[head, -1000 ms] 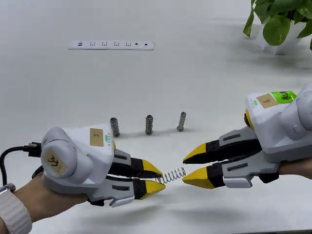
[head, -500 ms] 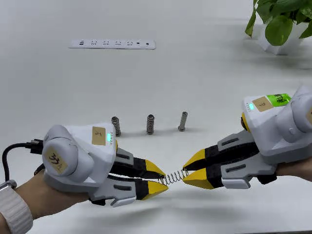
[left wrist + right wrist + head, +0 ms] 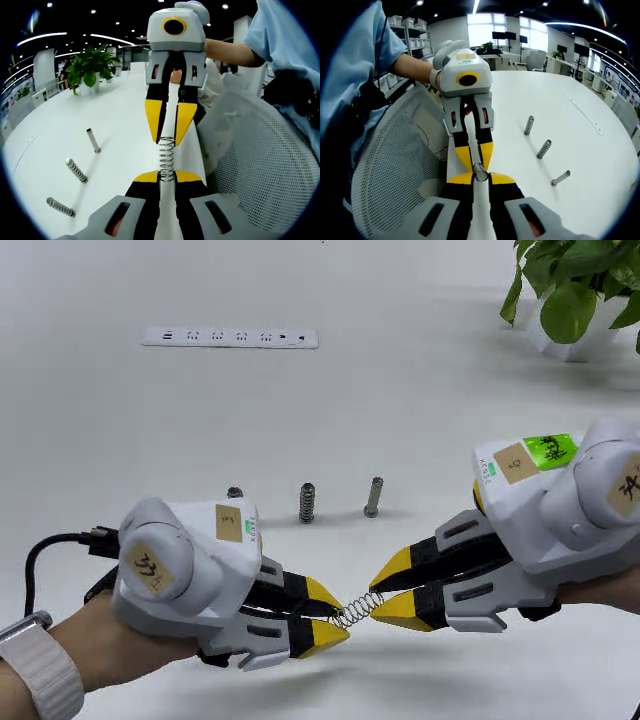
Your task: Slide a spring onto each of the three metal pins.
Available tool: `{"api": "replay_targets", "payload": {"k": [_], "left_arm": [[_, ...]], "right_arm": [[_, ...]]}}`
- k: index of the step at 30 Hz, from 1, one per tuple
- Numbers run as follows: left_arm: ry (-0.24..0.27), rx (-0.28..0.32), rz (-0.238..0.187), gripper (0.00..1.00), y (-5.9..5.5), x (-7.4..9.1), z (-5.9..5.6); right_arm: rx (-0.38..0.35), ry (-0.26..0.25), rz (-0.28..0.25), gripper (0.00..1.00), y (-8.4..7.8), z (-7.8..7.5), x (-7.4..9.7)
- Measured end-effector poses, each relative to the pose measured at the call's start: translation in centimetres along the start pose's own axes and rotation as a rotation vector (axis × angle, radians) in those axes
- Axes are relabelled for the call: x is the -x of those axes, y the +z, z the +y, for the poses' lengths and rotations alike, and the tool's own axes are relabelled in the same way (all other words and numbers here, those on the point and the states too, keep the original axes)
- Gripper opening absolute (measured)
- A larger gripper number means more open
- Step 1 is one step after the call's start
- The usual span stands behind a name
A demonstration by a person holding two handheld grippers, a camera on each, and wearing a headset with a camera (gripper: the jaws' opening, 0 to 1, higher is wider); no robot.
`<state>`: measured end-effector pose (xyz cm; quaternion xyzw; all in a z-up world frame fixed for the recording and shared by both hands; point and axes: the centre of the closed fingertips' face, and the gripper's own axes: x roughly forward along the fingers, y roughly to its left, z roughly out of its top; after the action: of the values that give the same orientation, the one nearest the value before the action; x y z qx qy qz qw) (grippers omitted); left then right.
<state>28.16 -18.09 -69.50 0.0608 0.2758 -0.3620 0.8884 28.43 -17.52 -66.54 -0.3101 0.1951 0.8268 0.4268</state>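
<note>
A small loose spring (image 3: 357, 608) stretches between my two grippers just above the white table (image 3: 420, 410). The left gripper (image 3: 338, 620) is shut on one end of the spring (image 3: 166, 159). From the opposite side, the right gripper (image 3: 374, 597) has its yellow tips shut around the other end (image 3: 480, 172). Three pins stand in a row behind them. The left pin (image 3: 235, 493) carries a spring and is mostly hidden behind the left gripper. The middle pin (image 3: 307, 502) carries a spring too. The right pin (image 3: 374, 497) is bare (image 3: 560, 178).
A white power strip (image 3: 230, 337) lies far back on the table. A potted plant (image 3: 575, 290) stands at the back right corner. A black cable (image 3: 45, 545) runs from the left gripper. A mesh chair (image 3: 255, 150) stands by the table edge.
The right gripper's jaws have narrowed from open onto the spring's free end. The two grippers have drawn closer together, and the left gripper now hides most of the left pin.
</note>
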Motion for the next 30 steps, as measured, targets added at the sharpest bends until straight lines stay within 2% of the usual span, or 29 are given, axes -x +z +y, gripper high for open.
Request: {"api": "replay_targets", "payload": {"k": [8,11,13,18,23,26,30], "left_arm": [[-0.008,0.003,0.013,0.09,-0.1,-0.4,0.0],[-0.012,0.003,0.013,0.09,0.1,-0.6,-0.1],[-0.016,-0.002,0.002,0.09,0.5,-0.7,-0.3],[-0.018,-0.005,-0.005,0.09,0.6,-0.9,-0.2],[-0.022,-0.013,-0.008,0.09,0.5,-0.9,-0.2],[-0.024,-0.017,-0.020,0.09,0.8,-0.9,-0.2],[-0.023,-0.023,-0.031,0.09,1.0,-0.8,-0.1]], "right_arm": [[0.044,0.002,0.014,0.12,0.8,0.2,-0.1],[0.064,0.006,0.000,0.03,1.3,0.3,0.0],[0.059,0.010,0.007,0.04,1.2,0.3,-0.1],[0.054,0.007,0.006,0.07,1.2,0.1,0.3],[0.039,0.030,0.061,0.20,0.0,0.1,0.6],[0.026,0.033,0.076,0.19,-0.7,-0.3,0.7],[0.018,0.044,0.088,0.16,-1.1,-0.1,0.6]]}}
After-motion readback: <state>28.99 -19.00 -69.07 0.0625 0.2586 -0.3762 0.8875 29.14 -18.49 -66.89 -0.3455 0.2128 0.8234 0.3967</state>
